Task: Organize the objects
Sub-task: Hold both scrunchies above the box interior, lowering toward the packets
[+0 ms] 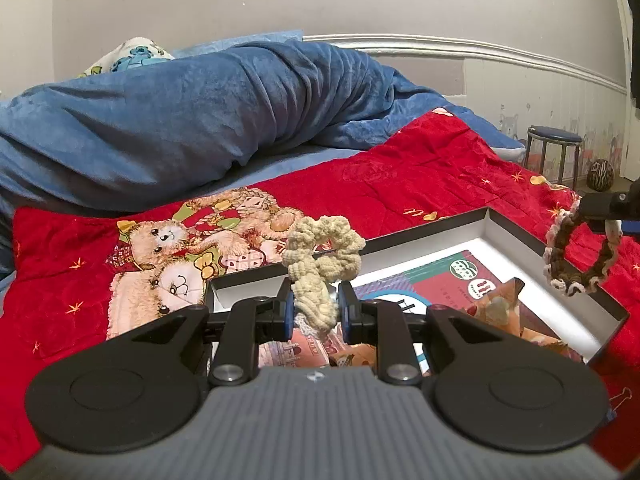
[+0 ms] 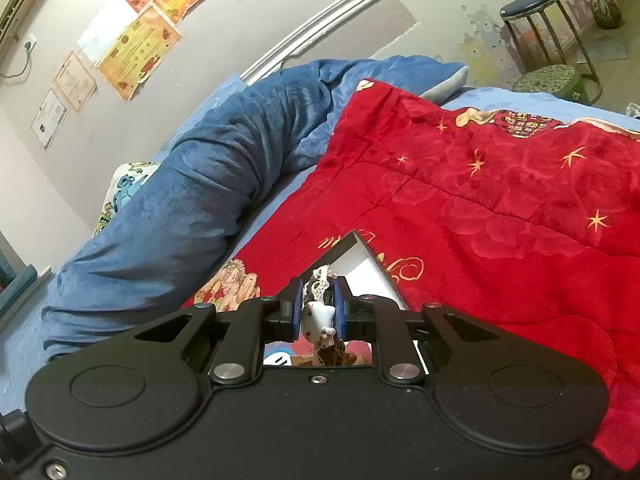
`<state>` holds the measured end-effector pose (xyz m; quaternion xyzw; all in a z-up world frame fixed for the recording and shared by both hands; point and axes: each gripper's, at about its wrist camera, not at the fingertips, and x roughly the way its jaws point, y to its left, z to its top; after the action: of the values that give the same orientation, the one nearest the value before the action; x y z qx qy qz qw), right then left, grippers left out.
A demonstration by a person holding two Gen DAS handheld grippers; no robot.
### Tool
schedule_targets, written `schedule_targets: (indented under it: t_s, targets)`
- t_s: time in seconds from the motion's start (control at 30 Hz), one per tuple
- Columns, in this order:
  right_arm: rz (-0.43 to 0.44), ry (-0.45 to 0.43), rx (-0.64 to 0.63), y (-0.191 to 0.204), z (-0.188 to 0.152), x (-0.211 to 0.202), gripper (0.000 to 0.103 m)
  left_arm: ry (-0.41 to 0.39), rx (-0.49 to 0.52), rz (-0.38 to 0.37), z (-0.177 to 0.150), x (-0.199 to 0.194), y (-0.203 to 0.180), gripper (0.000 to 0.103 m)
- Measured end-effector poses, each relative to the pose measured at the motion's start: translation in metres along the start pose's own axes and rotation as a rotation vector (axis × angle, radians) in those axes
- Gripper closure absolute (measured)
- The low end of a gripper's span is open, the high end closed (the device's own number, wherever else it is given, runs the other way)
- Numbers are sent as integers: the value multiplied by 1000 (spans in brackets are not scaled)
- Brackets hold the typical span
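My left gripper (image 1: 315, 304) is shut on a cream crocheted scrunchie (image 1: 320, 256) and holds it above the near-left part of an open shallow box (image 1: 516, 232) with dark walls and a white inside. My right gripper (image 2: 318, 304) is shut on a brown and white crocheted scrunchie (image 2: 320, 280) with a small white animal charm (image 2: 318, 318). In the left wrist view that scrunchie (image 1: 580, 260) hangs from the right gripper (image 1: 600, 210) over the box's right wall. The box's far corner (image 2: 356, 240) shows past the right fingers.
The box lies on a red quilt (image 1: 420, 172) with teddy bear print and holds printed cards (image 1: 472, 276) and an orange patterned item (image 1: 504, 304). A rolled blue blanket (image 1: 192, 112) lies behind. A blue stool (image 1: 554, 152) stands at the right. A binder clip (image 1: 620, 398) lies on the quilt.
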<state>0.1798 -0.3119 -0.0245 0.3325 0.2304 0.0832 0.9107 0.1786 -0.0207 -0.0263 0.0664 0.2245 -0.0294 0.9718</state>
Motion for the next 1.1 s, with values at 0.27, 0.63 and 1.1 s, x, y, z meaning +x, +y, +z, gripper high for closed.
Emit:
schedule_targets:
  t_s: [0.27,0.63,1.1]
  targets:
    - [19,-6,-6,2,1,-2,87,9,-3,2,0,3,0,78]
    - [13,10,-9,1,0,-1,87,30,-37,-18,1,8,4,78]
    - [16,55,28,-14,1,14,87,36,3,-78,2,7,-4,76]
